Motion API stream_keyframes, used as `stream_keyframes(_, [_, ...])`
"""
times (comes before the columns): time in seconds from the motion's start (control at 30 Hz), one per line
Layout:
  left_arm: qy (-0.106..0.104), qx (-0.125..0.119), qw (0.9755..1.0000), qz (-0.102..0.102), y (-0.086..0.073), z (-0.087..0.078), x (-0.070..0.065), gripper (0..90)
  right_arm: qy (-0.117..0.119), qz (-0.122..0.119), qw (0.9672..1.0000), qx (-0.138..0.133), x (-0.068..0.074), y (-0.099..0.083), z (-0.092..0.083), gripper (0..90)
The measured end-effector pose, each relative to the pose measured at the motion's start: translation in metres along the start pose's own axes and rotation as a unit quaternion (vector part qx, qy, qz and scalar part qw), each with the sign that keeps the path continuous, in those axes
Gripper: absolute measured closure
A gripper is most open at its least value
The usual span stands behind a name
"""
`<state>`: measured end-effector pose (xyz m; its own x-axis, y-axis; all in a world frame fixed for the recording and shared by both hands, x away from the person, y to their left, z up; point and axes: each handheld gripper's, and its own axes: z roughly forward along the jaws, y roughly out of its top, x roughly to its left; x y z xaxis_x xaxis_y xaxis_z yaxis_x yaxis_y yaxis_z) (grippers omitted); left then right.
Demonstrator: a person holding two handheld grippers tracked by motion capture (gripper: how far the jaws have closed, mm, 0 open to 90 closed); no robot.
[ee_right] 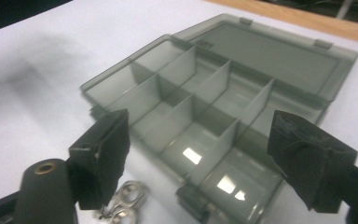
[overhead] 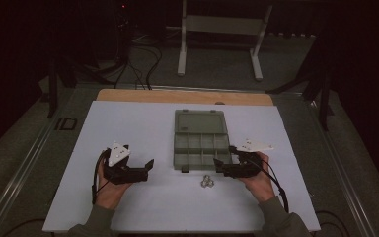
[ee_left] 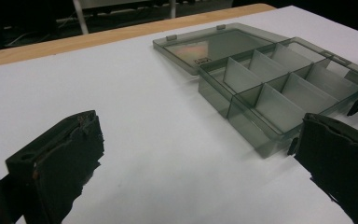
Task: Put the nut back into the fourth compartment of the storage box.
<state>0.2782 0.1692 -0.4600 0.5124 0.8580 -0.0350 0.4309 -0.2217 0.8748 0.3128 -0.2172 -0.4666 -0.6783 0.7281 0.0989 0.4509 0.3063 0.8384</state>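
From where I stand, the left gripper (overhead: pixel 139 168) sits at about 8 o'clock on the white sheet (overhead: pixel 128 123), held in the person's left hand (overhead: pixel 109 190). Its 2 jaws are spread wide with nothing between them but bare sheet. Its own camera confirms this: the left gripper (ee_left: pixel 193 149) frames open white surface, and off toward 2 o'clock lies the organizer box (ee_left: pixel 279 93).

At the middle of the table the organizer box (overhead: pixel 200 140) lies open, its lid (overhead: pixel 200 122) folded flat toward 12 o'clock and the tray of 8 compartments toward 6 o'clock. The high view is too dim to show the dividers well; the gripper views show them clearly, and every compartment I can see looks bare. A small cluster of metal nuts (overhead: pixel 207 181) rests on the sheet just below the box's near edge, apart from it.

The right gripper (overhead: pixel 219 166), in the right hand (overhead: pixel 259 180), sits at about 4 o'clock with its tips close to the box's near right corner. In its own camera the right gripper (ee_right: pixel 198 140) is opened wide, holding nothing, with the tray between and beyond the jaws; whether a jaw touches the box I cannot tell. The metal nuts (ee_right: pixel 123 203) show beside its left jaw.

Wide clear sheet lies left of the box; a wooden strip (overhead: pixel 182 96) borders the far edge.
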Motion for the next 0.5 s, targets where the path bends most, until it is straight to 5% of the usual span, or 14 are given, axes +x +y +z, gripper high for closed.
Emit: stream_keyframes(0.5, [0.010,-0.009,0.9999,-0.007,-0.010,-0.019,0.013,1.2,0.018,-0.045,0.9983,0.033,0.020,-0.008,0.000,34.6])
